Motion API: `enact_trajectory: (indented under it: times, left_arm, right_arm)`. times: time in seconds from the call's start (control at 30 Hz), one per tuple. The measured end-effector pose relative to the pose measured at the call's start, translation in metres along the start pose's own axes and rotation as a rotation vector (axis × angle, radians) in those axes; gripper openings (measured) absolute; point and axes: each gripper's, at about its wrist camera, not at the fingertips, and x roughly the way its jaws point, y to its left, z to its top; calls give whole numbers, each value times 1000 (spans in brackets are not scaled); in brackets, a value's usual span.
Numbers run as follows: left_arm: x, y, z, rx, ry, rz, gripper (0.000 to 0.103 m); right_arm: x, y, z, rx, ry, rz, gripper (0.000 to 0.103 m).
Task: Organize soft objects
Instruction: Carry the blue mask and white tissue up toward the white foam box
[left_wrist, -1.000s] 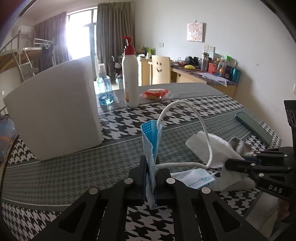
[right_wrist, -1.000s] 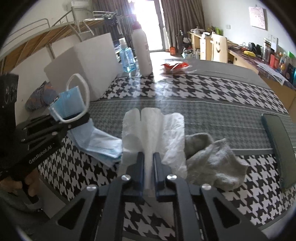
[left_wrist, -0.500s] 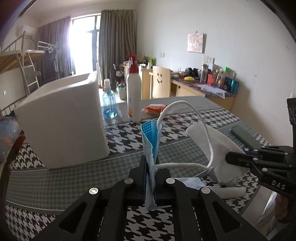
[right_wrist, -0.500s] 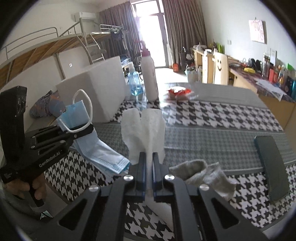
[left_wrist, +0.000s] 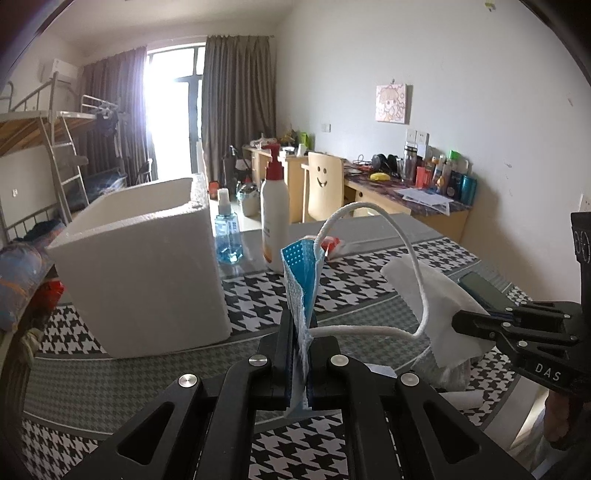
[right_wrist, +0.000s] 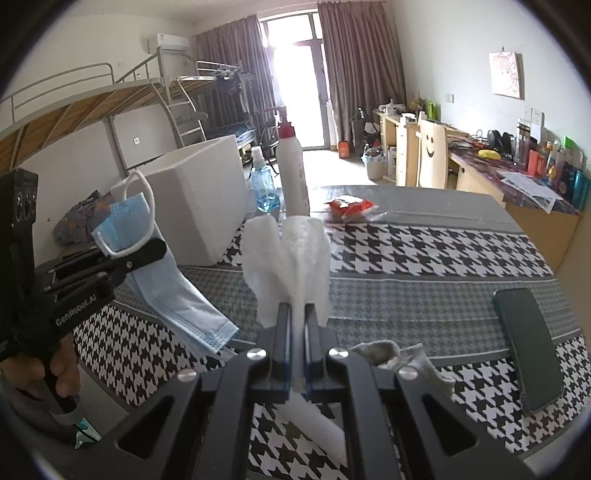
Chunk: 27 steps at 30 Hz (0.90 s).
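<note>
My left gripper (left_wrist: 300, 325) is shut on a blue face mask (left_wrist: 300, 280) with a white ear loop, held up above the table; in the right wrist view it is at the left (right_wrist: 147, 247) with the mask (right_wrist: 166, 291) hanging down. My right gripper (right_wrist: 298, 317) is shut on a white tissue (right_wrist: 291, 254), lifted off the table; the left wrist view shows it at the right (left_wrist: 465, 323) with the tissue (left_wrist: 443, 314). A grey sock (right_wrist: 402, 360) lies on the table just below my right gripper. A white open-top foam box (left_wrist: 144, 266) stands at the left.
A houndstooth cloth covers the table (right_wrist: 424, 251). A white pump bottle (left_wrist: 274, 218), a blue sanitizer bottle (left_wrist: 227, 240) and a red snack packet (right_wrist: 349, 206) stand behind. A dark phone (right_wrist: 528, 347) lies at the right. Desks and a bunk bed are beyond.
Both grippers have risen well above the table. The tissue has come up off the sock and the mask hangs free. The foam box's open top has come into view.
</note>
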Motion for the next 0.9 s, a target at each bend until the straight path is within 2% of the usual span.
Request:
enact_trajectory:
  times: [0.9]
  left_arm:
    - [-3,16,18,-67,-23,130,5]
  right_arm:
    - [-11,10,18,-24,-86,-20,8]
